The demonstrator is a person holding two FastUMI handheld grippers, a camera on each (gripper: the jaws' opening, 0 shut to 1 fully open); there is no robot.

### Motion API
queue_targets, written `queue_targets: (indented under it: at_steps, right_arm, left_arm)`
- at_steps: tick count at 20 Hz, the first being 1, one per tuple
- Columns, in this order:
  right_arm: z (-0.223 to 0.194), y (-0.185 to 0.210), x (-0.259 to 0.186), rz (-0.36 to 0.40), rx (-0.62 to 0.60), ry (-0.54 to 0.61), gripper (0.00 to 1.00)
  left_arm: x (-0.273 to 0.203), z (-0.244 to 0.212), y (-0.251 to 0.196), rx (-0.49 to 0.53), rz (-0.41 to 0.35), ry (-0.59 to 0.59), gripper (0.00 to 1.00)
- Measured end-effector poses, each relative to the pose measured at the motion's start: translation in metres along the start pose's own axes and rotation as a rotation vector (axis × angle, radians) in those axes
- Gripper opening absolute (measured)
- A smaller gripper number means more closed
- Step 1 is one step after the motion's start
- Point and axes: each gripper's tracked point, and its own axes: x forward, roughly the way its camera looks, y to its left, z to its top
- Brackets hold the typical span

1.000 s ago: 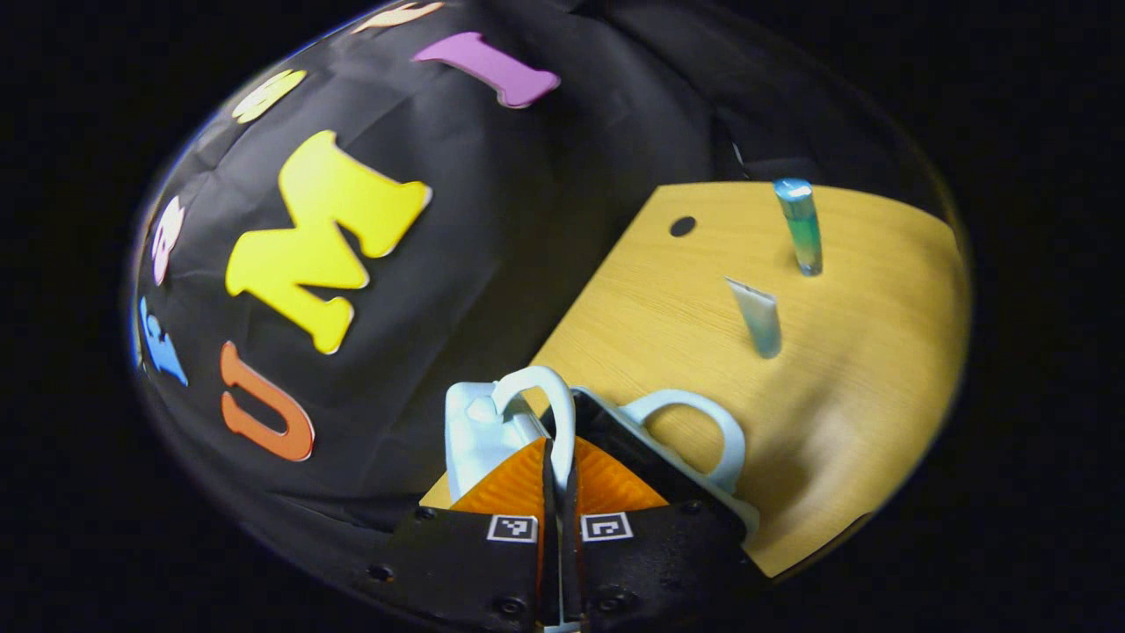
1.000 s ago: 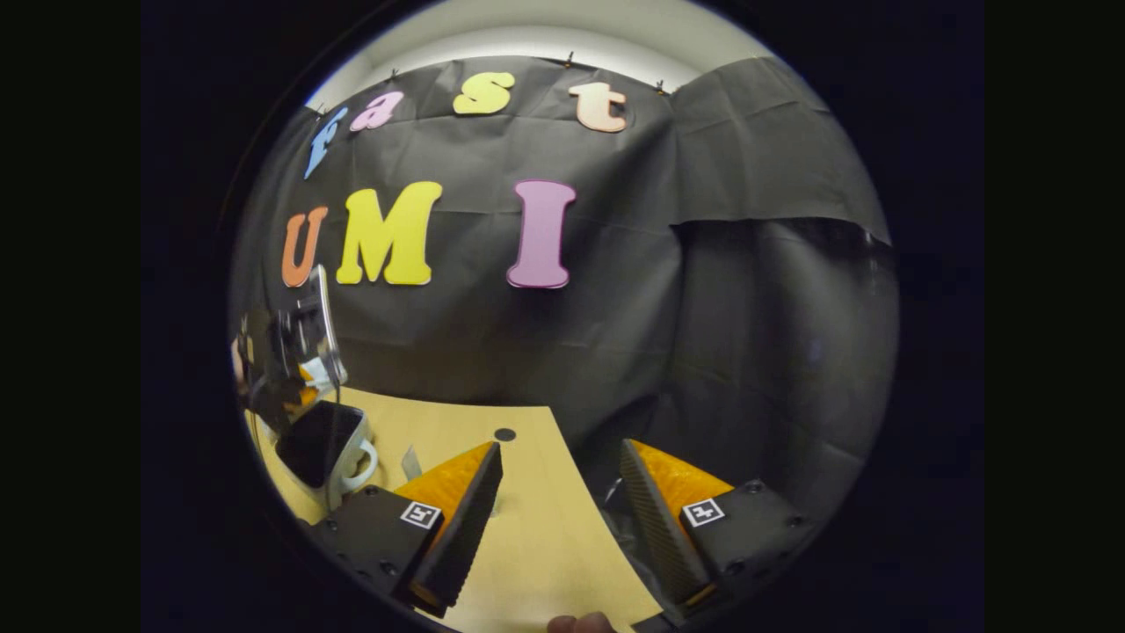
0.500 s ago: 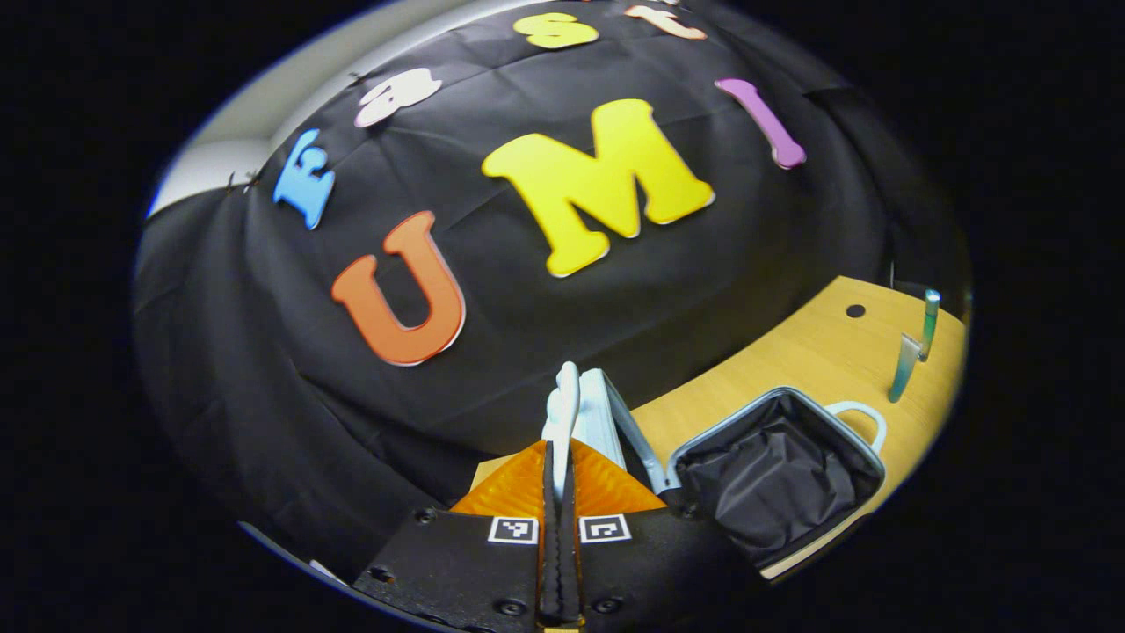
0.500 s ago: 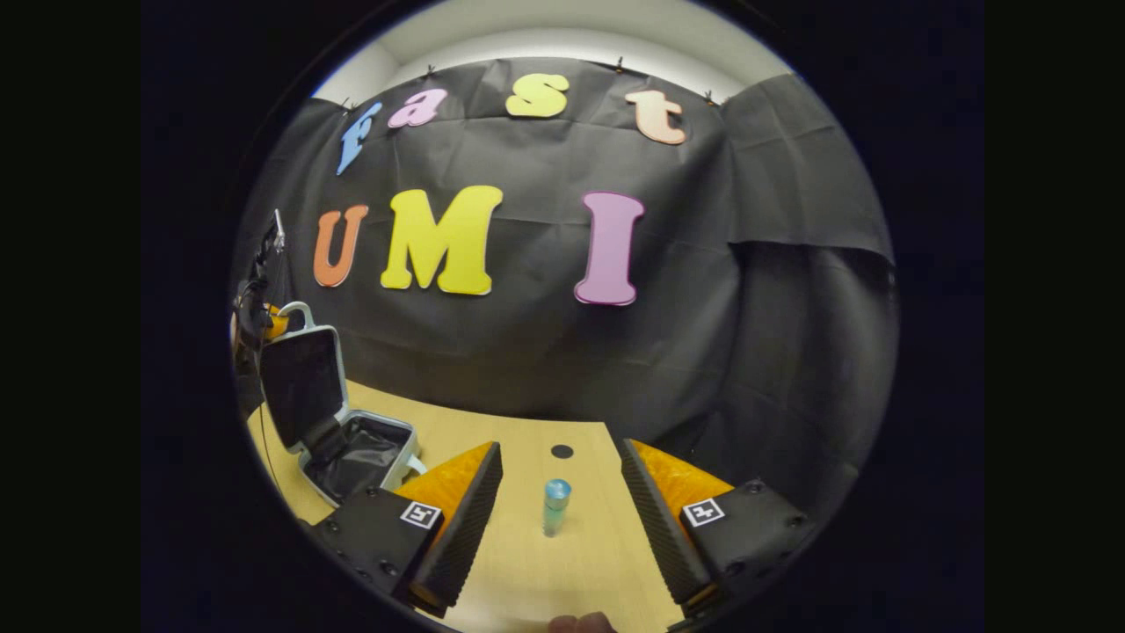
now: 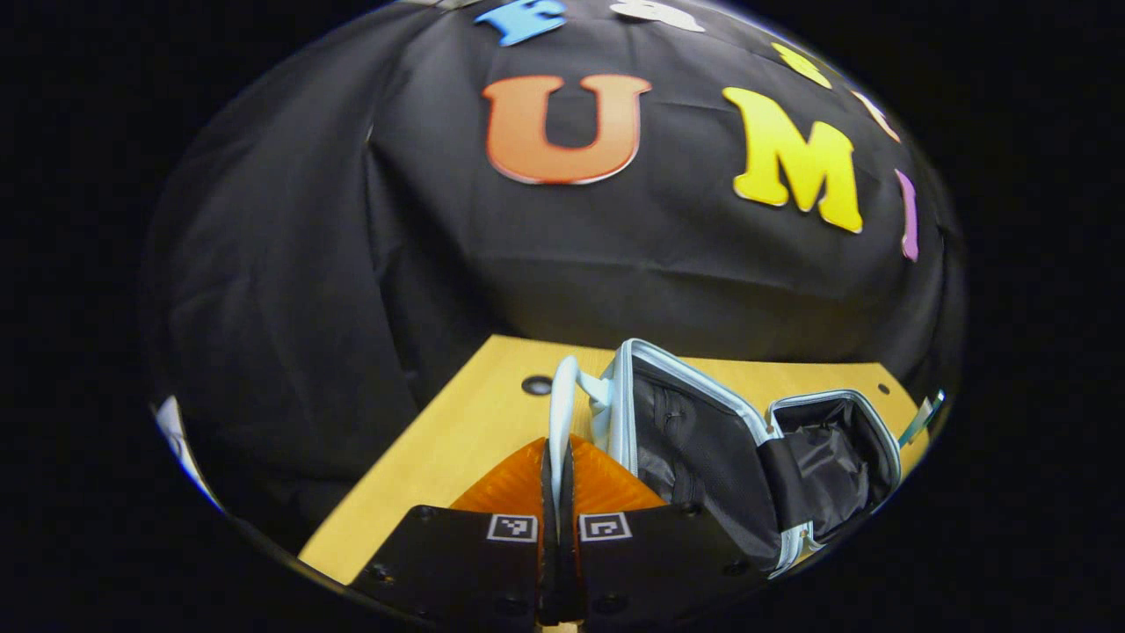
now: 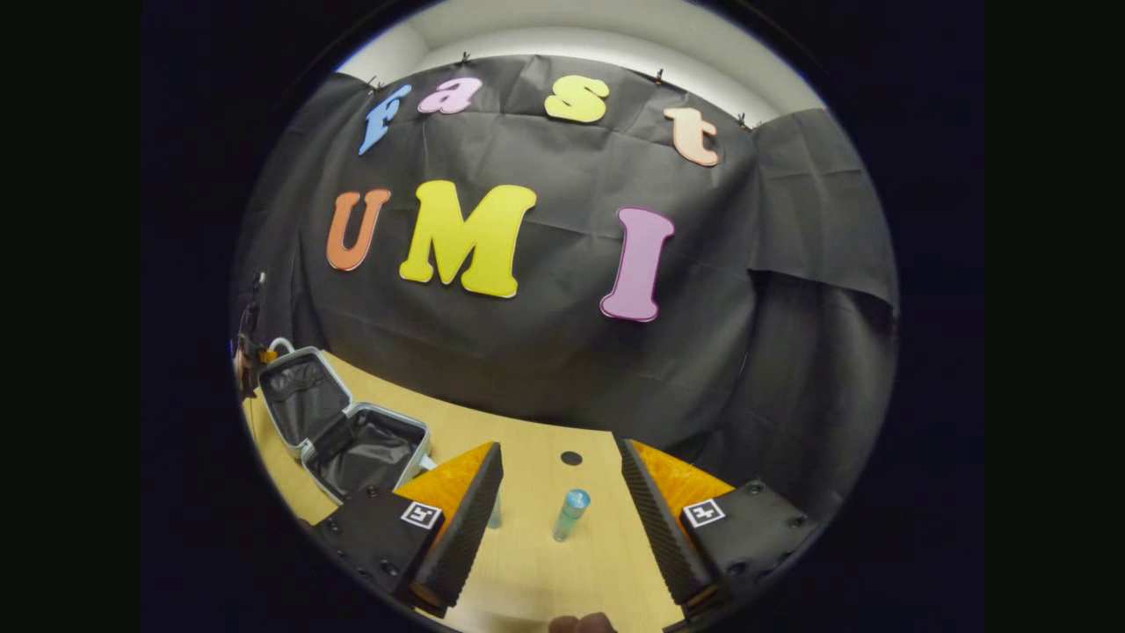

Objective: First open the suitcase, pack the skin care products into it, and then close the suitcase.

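Table [image 6: 527, 563]: light wood, black cloth wall behind.
Suitcase [image 5: 703, 440]: open, at table's left.
Left gripper [image 5: 559, 457]: clamped on suitcase lid handle [image 5: 562, 396].
Right gripper [image 6: 558, 492]: fingers apart, upright bottle [image 6: 570, 514] between them.

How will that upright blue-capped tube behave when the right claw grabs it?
The tube stands tall and narrow on the table, so it probably tips if nudged. Round-bodied, it may roll once down. The right claw is open around it.
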Motion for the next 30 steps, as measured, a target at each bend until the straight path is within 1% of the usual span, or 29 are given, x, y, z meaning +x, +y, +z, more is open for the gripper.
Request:
queue_targets:
  at_steps: [2,4,6,7,8,10,11,12,13,14,15,16,17,19,20,21,22,24,25,26,27,28,29,30]
  right_arm:
    - [-0.002,0.002,0.002,-0.006,-0.002,0.018,0.81]
    - [-0.002,0.006,0.005,-0.005,-0.01,0.025,0.81]
    - [-0.002,0.009,0.004,0.005,-0.021,0.024,0.81]
    - [-0.002,0.011,0.005,0.012,-0.026,0.023,0.81]
    - [-0.002,0.014,0.005,0.018,-0.032,0.027,0.81]
    - [-0.005,0.019,0.01,0.033,-0.031,0.03,0.82]
    - [-0.005,0.021,0.011,0.039,-0.028,0.03,0.82]
    - [-0.006,0.022,0.013,0.047,-0.021,0.031,0.81]
    - [-0.009,0.023,0.013,0.054,-0.012,0.036,0.82]
    - [-0.011,0.024,0.013,0.063,0.0,0.038,0.81]
    - [-0.011,0.023,0.013,0.071,0.01,0.039,0.81]
    - [-0.012,0.023,0.013,0.078,0.017,0.034,0.81]
    - [-0.012,0.023,0.015,0.086,0.024,0.03,0.81]
    - [-0.013,0.018,0.017,0.099,0.043,0.023,0.81]
    - [-0.014,0.014,0.018,0.104,0.059,0.022,0.82]
    - [-0.015,0.009,0.019,0.107,0.078,0.022,0.82]
    - [-0.016,0.003,0.021,0.107,0.096,0.021,0.81]
    - [-0.019,-0.01,0.023,0.104,0.122,0.015,0.81]
    - [-0.023,-0.018,0.024,0.101,0.131,0.014,0.81]
    - [-0.027,-0.027,0.026,0.095,0.138,0.018,0.82]
    - [-0.031,-0.035,0.027,0.092,0.147,0.022,0.81]
    - [-0.034,-0.043,0.028,0.089,0.153,0.023,0.81]
    - [-0.037,-0.052,0.028,0.085,0.156,0.025,0.82]
    - [-0.041,-0.059,0.028,0.084,0.162,0.026,0.81]
  left_arm:
    - [0.013,-0.029,0.015,-0.076,-0.014,0.057,0.04]
    - [0.019,-0.052,0.02,-0.162,-0.044,0.098,0.06]
    - [0.024,-0.07,0.024,-0.205,-0.046,0.138,0.08]
    - [0.023,-0.067,0.025,-0.235,-0.056,0.114,0.13]
    - [0.025,-0.068,0.026,-0.251,-0.054,0.12,0.14]
    - [0.02,-0.069,0.03,-0.228,-0.032,0.126,0.21]
    - [0.018,-0.066,0.031,-0.224,-0.035,0.117,0.19]
    - [0.011,-0.056,0.026,-0.231,-0.057,0.087,0.54]
    - [0.004,-0.042,0.021,-0.228,-0.07,0.053,0.41]
    - [-0.005,-0.028,0.021,-0.209,-0.063,0.021,0.52]
    - [-0.013,-0.012,0.016,-0.182,-0.049,-0.017,0.8]
    - [-0.026,0.007,0.006,-0.142,-0.042,-0.064,0.95]
    - [-0.043,0.03,-0.007,-0.091,-0.031,-0.12,0.95]
    - [-0.083,0.085,-0.045,0.021,0.003,-0.271,0.97]
    - [-0.102,0.113,-0.069,0.051,0.0,-0.345,0.97]
    - [-0.121,0.131,-0.096,0.07,-0.018,-0.389,0.97]
    - [-0.138,0.14,-0.12,0.084,-0.012,-0.41,0.97]
    - [-0.165,0.147,-0.15,0.071,0.043,-0.422,0.98]
    - [-0.177,0.145,-0.172,0.05,0.04,-0.421,0.98]
    - [-0.191,0.14,-0.196,0.036,0.029,-0.436,0.98]
    - [-0.202,0.137,-0.222,0.03,-0.001,-0.449,1.0]
    - [-0.208,0.127,-0.251,0.032,-0.03,-0.443,0.98]
    - [-0.211,0.117,-0.274,0.046,-0.04,-0.433,0.97]
    - [-0.213,0.109,-0.297,0.082,-0.054,-0.425,0.97]
